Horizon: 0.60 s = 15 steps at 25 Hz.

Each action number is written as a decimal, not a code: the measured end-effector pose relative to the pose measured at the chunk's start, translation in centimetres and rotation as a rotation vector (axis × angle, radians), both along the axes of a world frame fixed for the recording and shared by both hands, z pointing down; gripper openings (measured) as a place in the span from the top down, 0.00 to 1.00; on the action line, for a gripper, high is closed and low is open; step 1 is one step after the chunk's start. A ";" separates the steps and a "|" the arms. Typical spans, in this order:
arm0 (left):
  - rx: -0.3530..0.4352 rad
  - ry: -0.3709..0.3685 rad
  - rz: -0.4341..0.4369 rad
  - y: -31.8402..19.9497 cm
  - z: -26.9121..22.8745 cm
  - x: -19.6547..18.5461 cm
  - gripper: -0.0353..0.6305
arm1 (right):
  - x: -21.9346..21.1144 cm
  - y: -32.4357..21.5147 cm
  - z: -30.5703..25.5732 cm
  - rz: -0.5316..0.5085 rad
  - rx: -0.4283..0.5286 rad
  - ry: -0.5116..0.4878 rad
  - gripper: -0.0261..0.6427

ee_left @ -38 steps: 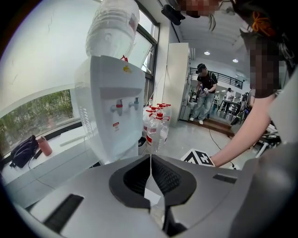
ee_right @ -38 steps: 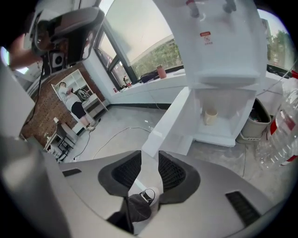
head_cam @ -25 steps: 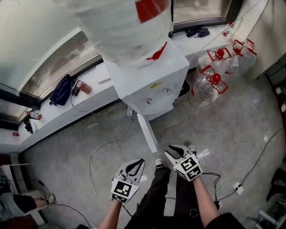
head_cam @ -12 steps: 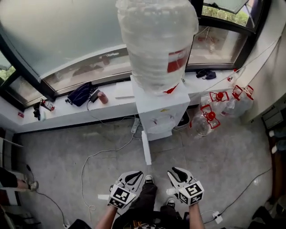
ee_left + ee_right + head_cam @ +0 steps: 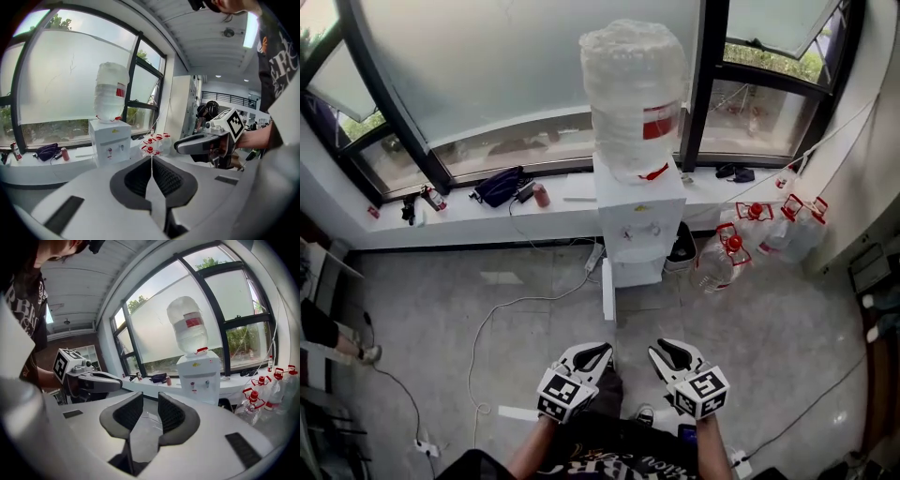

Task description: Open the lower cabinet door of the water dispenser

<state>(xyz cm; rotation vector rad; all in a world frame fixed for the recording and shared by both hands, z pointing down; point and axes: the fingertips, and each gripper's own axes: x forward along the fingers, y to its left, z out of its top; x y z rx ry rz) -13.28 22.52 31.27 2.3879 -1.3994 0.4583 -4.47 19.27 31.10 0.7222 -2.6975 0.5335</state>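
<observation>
The white water dispenser [image 5: 637,220] stands by the window sill with a big clear bottle [image 5: 635,94] on top. Its lower cabinet door [image 5: 608,291] is swung out toward me, seen edge-on as a narrow white panel beside the lower cabinet [image 5: 636,272]. Both grippers are held up well short of it, over the floor. My left gripper [image 5: 598,354] has its pads together with nothing in them [image 5: 151,161]. My right gripper [image 5: 661,349] shows a gap between its pads and holds nothing [image 5: 150,401]. In both gripper views the dispenser [image 5: 110,140] [image 5: 199,376] is far ahead, its lower part hidden.
Several clear jugs with red caps [image 5: 727,258] sit on the floor right of the dispenser. A dark bag [image 5: 499,185] and a red can [image 5: 541,195] lie on the sill. White cables [image 5: 497,319] trail over the floor. Another person's leg [image 5: 328,333] shows at far left.
Both grippers have risen and drawn back from the dispenser, which now looks smaller and farther off. The door stays swung out.
</observation>
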 end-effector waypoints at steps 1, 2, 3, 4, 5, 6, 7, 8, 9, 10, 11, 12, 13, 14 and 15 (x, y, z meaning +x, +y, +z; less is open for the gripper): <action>0.011 0.000 -0.004 1.2 -0.6 0.9 0.92 | 0.3 1.2 -0.8 -0.016 0.013 -0.002 0.79; 0.020 -0.004 -0.009 2.4 -1.0 1.7 0.92 | 0.6 2.4 -1.3 -0.036 0.024 -0.001 0.79; 0.028 -0.007 -0.014 3.5 -1.5 2.4 0.92 | 1.0 3.7 -1.6 -0.056 0.033 0.001 0.80; 0.038 -0.010 -0.021 4.6 -1.9 3.0 0.92 | 1.3 4.9 -1.9 -0.074 0.042 0.003 0.80; 0.047 -0.012 -0.028 5.6 -2.3 3.5 0.92 | 1.5 5.9 -2.2 -0.089 0.051 0.002 0.80; 0.057 -0.013 -0.036 6.5 -2.7 3.9 0.92 | 1.7 6.8 -2.5 -0.103 0.063 -0.001 0.81; 0.065 -0.013 -0.043 7.4 -3.1 4.3 0.92 | 1.9 7.7 -2.7 -0.116 0.076 -0.005 0.82; 0.072 -0.014 -0.049 8.3 -3.5 4.7 0.92 | 2.1 8.6 -2.9 -0.129 0.088 -0.006 0.82; 0.079 -0.016 -0.054 9.2 -3.8 5.1 0.92 | 2.2 9.4 -3.0 -0.142 0.098 -0.006 0.82; 0.084 -0.018 -0.058 10.1 -4.1 5.4 0.92 | 2.3 10.1 -3.2 -0.155 0.107 -0.005 0.82; 0.089 -0.021 -0.061 10.9 -4.3 5.7 0.92 | 2.3 10.8 -3.4 -0.167 0.115 -0.006 0.82; 0.092 -0.024 -0.065 11.7 -4.5 6.0 0.92 | 2.3 11.4 -3.6 -0.179 0.123 -0.007 0.82; 0.095 -0.027 -0.069 12.4 -4.5 6.3 0.92 | 2.4 12.0 -3.8 -0.190 0.131 -0.009 0.83; 0.097 -0.030 -0.074 13.0 -4.6 6.6 0.92 | 2.4 12.5 -3.9 -0.200 0.138 -0.011 0.83; 0.099 -0.032 -0.078 13.6 -4.5 6.8 0.92 | 2.4 12.9 -4.0 -0.209 0.144 -0.013 0.84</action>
